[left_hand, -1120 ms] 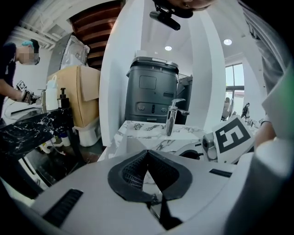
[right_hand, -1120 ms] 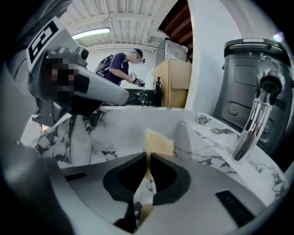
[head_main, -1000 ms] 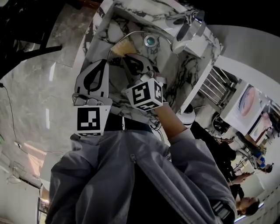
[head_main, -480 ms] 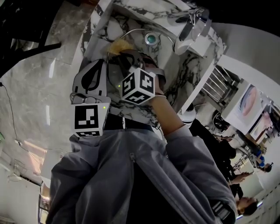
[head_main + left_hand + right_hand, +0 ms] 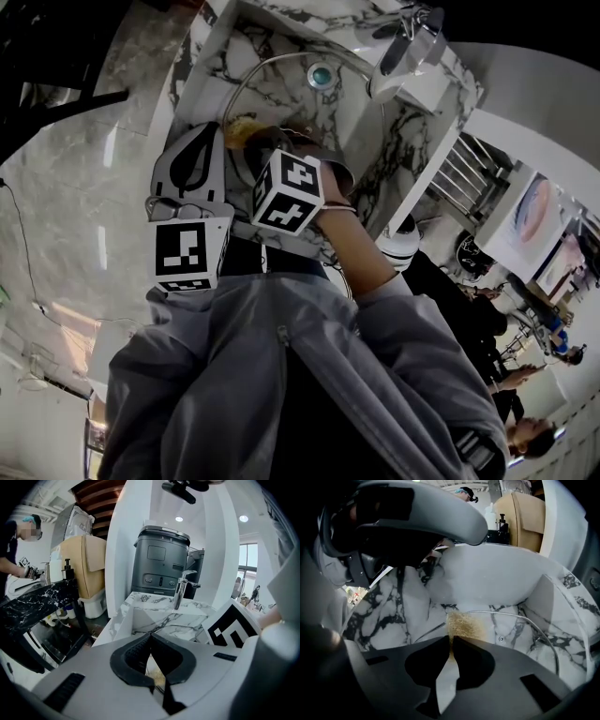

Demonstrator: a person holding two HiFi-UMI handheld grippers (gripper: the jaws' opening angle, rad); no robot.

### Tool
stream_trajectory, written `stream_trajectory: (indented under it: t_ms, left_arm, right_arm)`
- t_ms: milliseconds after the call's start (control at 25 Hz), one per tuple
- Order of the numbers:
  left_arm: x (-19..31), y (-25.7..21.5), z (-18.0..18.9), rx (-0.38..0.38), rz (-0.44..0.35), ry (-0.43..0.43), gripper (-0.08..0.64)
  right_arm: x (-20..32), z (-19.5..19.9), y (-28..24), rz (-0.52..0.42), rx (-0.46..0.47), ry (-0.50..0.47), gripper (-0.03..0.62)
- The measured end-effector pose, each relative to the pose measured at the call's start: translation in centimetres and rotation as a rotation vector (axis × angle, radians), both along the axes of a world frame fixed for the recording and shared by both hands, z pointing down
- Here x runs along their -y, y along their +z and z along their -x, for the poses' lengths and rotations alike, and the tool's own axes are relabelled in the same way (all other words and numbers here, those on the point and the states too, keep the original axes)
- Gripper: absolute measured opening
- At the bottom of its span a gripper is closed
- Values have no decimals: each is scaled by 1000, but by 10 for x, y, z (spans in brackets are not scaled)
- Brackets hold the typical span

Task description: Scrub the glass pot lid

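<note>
Both arms reach up the frame from a grey jacket (image 5: 281, 375) toward the sink (image 5: 246, 52) at the top of the head view. The right gripper (image 5: 452, 639) tips steeply down into the basin, bare wrist (image 5: 349, 246) bent behind its marker cube. Its jaws are pinched tight on a scrubber (image 5: 465, 623), a tan, wiry, fuzzy tuft poking out past the tips. The tuft sits right at the edge of the lid (image 5: 511, 632), which lies in the basin near the middle of the right gripper view.

The left gripper (image 5: 151, 637) sits just to its left, angled gently down, jaws closed with the tips meeting. It's right by the lid's rim in the head view, but honestly I can't tell if it's actually pinching that rim. A pale tan patch shows in the gap behind the tips, too blurry to name.

The lid is clear glass, so you mostly just see its thin metal rim as a bright arc. The right cube covers its near part in the head view. The sink is white marble with dark grey veins. A round drain (image 5: 322, 75) and a shiny faucet (image 5: 180, 590) sit at the far end.
</note>
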State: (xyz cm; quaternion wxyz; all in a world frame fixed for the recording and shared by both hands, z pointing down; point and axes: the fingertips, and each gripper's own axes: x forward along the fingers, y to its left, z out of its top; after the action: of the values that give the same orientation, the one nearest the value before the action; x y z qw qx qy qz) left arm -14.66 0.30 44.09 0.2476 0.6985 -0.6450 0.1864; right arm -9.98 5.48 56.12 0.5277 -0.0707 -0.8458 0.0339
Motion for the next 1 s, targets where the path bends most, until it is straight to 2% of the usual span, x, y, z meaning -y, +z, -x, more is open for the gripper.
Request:
stream_trajectory:
  t_ms: [440, 760, 880, 1000]
  left_arm:
    - [-3, -2, -4, 11, -8, 26, 9]
    - [-4, -1, -7, 7, 3, 47, 9]
    - [-3, 4, -7, 7, 31, 62, 9]
    - [2, 18, -8, -10, 107, 102, 9]
  right_arm:
    - [-63, -42, 8, 157, -102, -115, 41]
    - [-73, -52, 9, 210, -106, -108, 41]
    - [-71, -51, 7, 204, -95, -98, 41]
    - [-71, -51, 7, 202, -92, -89, 41]
